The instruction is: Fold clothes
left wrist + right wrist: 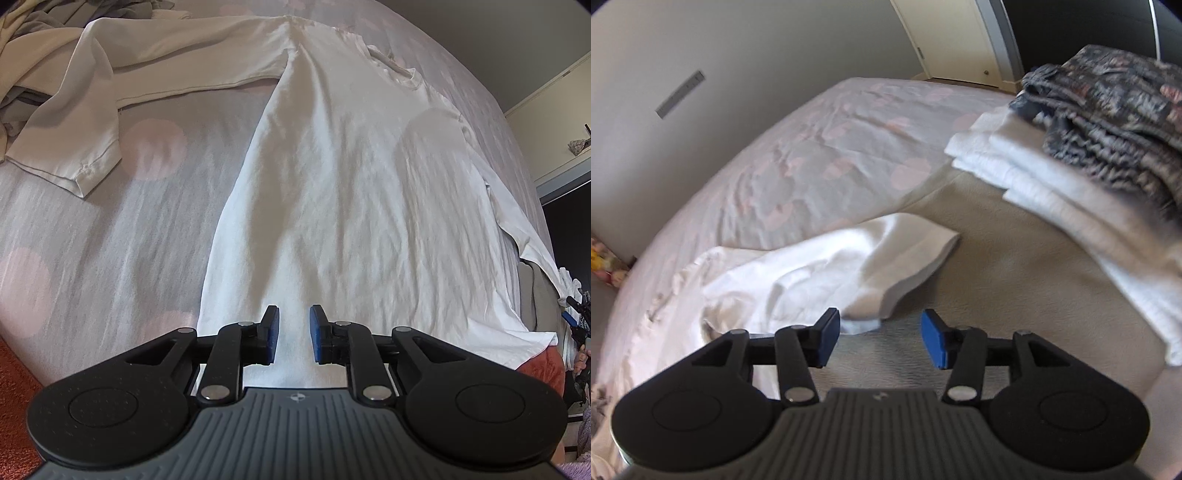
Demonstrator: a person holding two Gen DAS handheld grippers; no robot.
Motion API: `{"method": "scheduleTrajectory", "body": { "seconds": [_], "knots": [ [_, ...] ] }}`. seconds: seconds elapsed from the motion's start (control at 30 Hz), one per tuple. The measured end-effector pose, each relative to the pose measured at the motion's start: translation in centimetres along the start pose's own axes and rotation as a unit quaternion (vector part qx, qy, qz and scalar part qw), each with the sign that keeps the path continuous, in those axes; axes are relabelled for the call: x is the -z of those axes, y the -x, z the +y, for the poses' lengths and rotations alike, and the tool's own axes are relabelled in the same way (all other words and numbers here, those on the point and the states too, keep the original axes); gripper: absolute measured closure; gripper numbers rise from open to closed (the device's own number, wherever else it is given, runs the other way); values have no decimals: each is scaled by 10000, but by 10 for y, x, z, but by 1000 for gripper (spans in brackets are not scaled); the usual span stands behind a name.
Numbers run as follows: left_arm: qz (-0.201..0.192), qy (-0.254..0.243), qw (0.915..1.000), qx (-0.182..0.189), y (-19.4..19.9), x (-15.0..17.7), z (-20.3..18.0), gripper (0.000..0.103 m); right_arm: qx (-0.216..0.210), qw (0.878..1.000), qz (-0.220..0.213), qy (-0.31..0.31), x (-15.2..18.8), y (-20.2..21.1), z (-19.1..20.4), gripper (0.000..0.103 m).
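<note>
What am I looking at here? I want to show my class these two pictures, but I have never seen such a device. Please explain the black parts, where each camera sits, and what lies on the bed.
There is no robot: a person holds a two-finger gripper in each hand, with a wide-angle camera on each looking along the fingers. The black parts at the bottom are the gripper itself.

The left wrist view shows the left gripper, open and empty, over the hem of a white long-sleeved shirt spread flat on the bed.

The right wrist view shows the right gripper, also open and empty, near the shirt's sleeve. Beyond lies a stack of folded white items with a dark patterned garment on top.
</note>
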State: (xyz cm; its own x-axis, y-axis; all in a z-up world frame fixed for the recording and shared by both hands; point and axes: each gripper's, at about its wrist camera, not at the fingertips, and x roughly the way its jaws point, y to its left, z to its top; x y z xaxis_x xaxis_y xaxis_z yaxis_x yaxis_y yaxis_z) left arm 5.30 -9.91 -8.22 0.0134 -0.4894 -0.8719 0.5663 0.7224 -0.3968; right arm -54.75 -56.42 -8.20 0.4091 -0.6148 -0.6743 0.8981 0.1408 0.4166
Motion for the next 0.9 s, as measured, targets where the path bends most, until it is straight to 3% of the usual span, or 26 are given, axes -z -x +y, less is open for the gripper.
{"method": "scheduleTrajectory", "body": {
  "seconds": [0.13,0.17,0.23,0.5,0.73,0.83,0.9],
  "knots": [
    [-66,25,10000,4,5,3,1,88,-1,9998,-174,-36,-1,-16,8,54],
    [-84,38,10000,13,7,3,1,88,16,9998,-190,-53,-5,-14,10,70],
    [-117,54,9999,32,8,4,1,88,50,9997,-222,-86,-15,-9,14,82],
    [-137,67,9998,161,-3,3,-7,86,185,9990,-350,-218,-51,9,28,87],
    [-71,-68,9998,157,-7,-1,-12,85,412,9968,77,-687,-44,-1,0,86],
    [-43,-123,9999,99,-9,-6,-13,83,508,9944,259,-887,-41,-5,-12,83],
    [-24,-159,9999,60,-11,-10,-14,79,572,9924,381,-1020,-39,-8,-20,73]
  ]
}}
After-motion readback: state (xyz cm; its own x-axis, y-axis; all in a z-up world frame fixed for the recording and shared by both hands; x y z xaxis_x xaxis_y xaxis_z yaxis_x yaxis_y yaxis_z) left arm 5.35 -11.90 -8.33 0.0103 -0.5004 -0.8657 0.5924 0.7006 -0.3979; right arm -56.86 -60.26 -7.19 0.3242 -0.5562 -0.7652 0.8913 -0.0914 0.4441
